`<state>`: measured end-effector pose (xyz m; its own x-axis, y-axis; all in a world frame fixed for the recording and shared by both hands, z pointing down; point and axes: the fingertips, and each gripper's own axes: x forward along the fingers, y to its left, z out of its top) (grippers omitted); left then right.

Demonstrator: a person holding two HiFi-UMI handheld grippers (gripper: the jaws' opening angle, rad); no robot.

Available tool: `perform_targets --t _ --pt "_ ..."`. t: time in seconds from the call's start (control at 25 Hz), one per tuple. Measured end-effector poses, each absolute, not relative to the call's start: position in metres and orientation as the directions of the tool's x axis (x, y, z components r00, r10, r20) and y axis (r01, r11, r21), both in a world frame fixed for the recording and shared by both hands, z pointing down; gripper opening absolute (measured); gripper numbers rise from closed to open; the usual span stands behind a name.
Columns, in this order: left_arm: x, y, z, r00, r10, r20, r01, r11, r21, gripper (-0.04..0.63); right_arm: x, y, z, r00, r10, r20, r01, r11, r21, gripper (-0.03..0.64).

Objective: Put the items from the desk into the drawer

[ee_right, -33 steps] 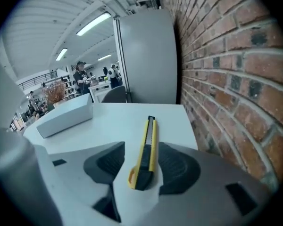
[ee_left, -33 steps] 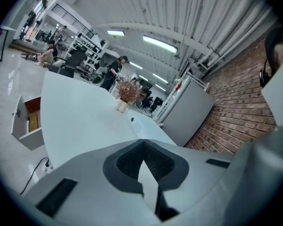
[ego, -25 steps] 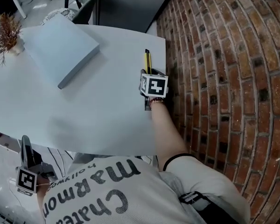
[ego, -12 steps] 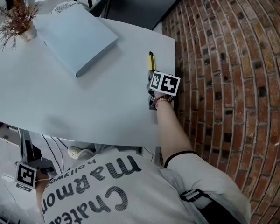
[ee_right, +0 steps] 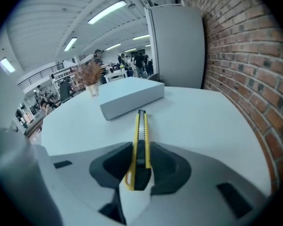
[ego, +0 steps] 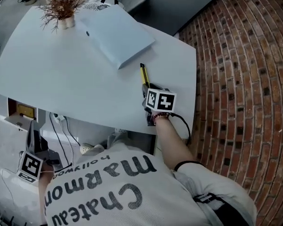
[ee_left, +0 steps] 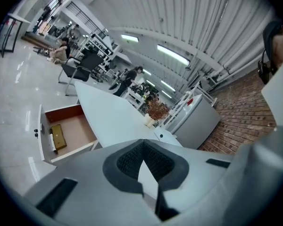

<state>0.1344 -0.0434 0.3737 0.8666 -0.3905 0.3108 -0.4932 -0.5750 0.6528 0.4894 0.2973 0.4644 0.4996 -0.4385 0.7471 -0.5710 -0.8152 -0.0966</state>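
Right gripper [ee_right: 139, 166] jaws pinch the knife [ee_right: 140, 126]; left gripper [ee_left: 144, 164] jaws together, empty; next, carry it to the drawer [ee_left: 79, 128]

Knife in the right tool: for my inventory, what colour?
Knife: yellow and black, best in right gripper view.

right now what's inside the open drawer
The drawer holds a flat olive box and a slim pen-like item. Its inner end is covered by the desk.

Brick wall [ego: 245, 55] right of the white bench [ego: 61, 79]; pale glossy floor [ee_left: 9, 93]; strip lights [ee_left: 172, 54] under a ribbed ceiling [ee_left: 188, 13].
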Motion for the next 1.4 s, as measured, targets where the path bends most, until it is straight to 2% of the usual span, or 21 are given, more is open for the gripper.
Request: perform_targets --t 0.4,0.68,1.04,1.4 --pt "0.056 -0.105 0.379 0.853 -0.445 0.272 -0.497 -0.537 0.681 0.001 0.366 0.162 0.460 0.332 -0.553 0.764 -0.730 -0.664 -0.163 0.120" --pt "-0.010 -0.128 0.377 0.800 -0.540 0.262 -0.552 -0.490 0.675 0.002 0.297 0.062 0.440 0.199 -0.657 0.727 -0.871 -0.459 -0.176 0.120" --pt "-0.133 -0.140 0.390 0.627 -0.727 0.281 -0.667 -0.315 0.675 0.000 0.202 -0.067 0.440 -0.015 -0.713 0.701 -0.964 -0.176 -0.200 0.120" --pt "-0.235 -0.124 0.405 0.413 -0.857 0.307 -0.713 -0.094 0.695 0.000 0.100 -0.155 0.451 -0.234 -0.665 0.709 -0.968 0.097 -0.229 0.120"
